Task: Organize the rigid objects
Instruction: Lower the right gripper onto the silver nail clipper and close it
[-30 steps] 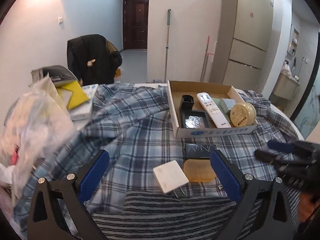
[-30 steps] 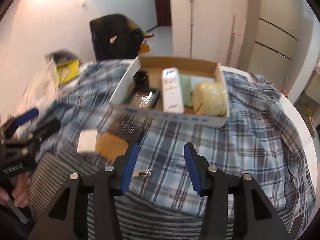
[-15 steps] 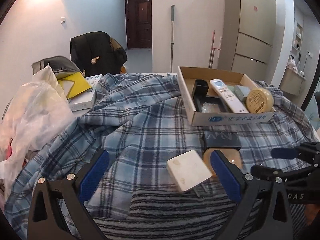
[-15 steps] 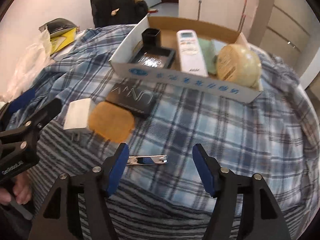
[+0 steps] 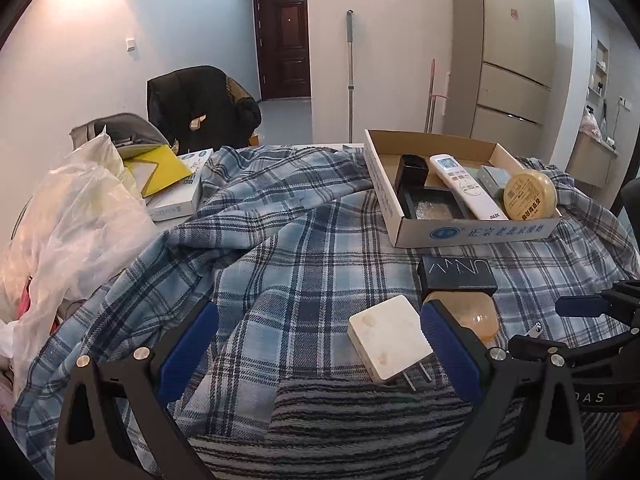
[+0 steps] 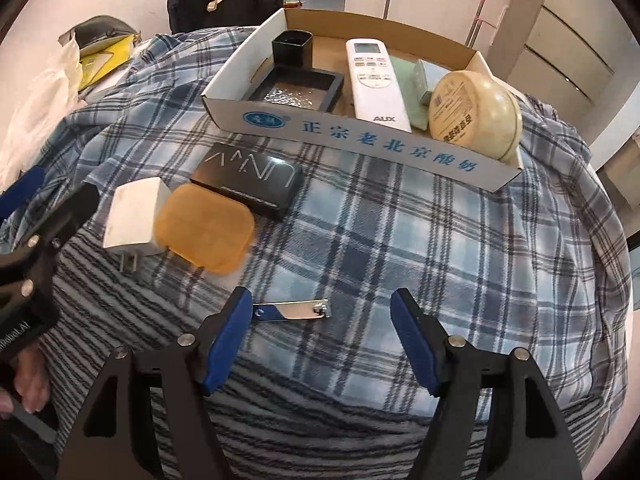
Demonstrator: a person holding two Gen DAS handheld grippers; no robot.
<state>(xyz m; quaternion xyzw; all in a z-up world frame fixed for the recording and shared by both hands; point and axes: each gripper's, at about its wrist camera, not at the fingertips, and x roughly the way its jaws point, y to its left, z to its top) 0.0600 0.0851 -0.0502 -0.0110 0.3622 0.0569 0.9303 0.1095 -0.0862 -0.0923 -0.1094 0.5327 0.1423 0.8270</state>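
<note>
Your right gripper (image 6: 322, 336) was spread wide and empty, low over the plaid cloth (image 6: 460, 248); the nail clipper (image 6: 294, 311) lay flat just ahead, its blue end touching or nearly touching the left pad; your left gripper (image 5: 320, 344) was also wide and empty, with the white charger (image 5: 388, 338) lying between its pads, nearer the right one; the amber soap-like block (image 6: 204, 227) sat just beside the charger, the black box (image 6: 248, 184) behind both; the carton (image 6: 360, 140) beyond already held a remote (image 6: 374, 80), a black tray (image 6: 298, 90), a black cup (image 6: 292, 47) and a round tub (image 6: 476, 114). The clipper looked thin, stiff, light and slick metal, lying low in soft cloth; you'd likely need to pinch it across its narrow width near the middle, pads pressed into the fabric. The charger looked rigid and light; grip its flat sides, not the prongs; the amber block may be slippery.
</note>
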